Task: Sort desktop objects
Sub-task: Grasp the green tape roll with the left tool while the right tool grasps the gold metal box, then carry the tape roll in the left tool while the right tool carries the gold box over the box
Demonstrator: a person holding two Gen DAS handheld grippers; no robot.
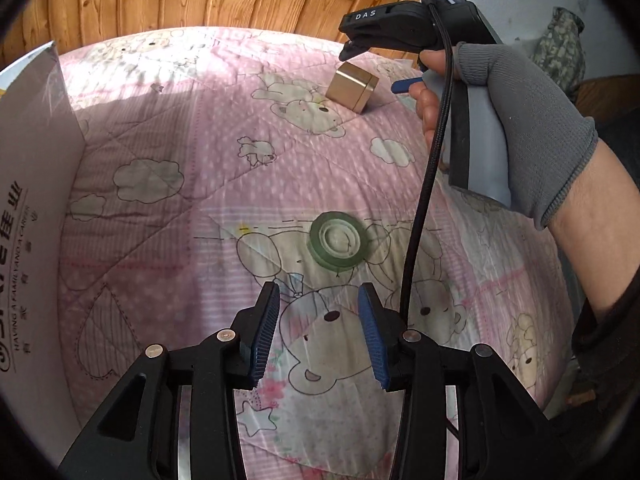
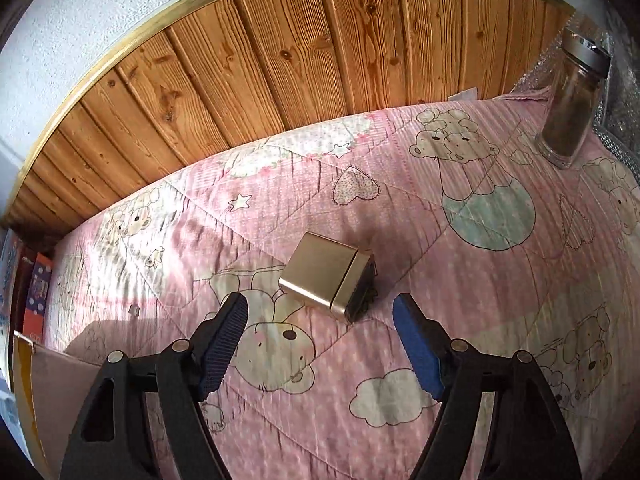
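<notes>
A small gold box [image 2: 328,276] lies on the pink cartoon quilt [image 2: 400,208], just beyond and between my right gripper's open, empty fingers [image 2: 320,316]. The same box [image 1: 352,86] shows in the left wrist view at the far side, under the right gripper [image 1: 348,50], which a gloved hand holds. A green tape roll [image 1: 338,240] lies flat on the quilt [image 1: 180,152], just ahead of my left gripper [image 1: 318,300], which is open and empty.
A white cardboard box wall [image 1: 36,208] stands at the left; its edge shows at the lower left [image 2: 44,384]. A glass jar with a grey lid [image 2: 572,108] stands at the far right. A wooden panel wall [image 2: 260,64] runs behind the quilt.
</notes>
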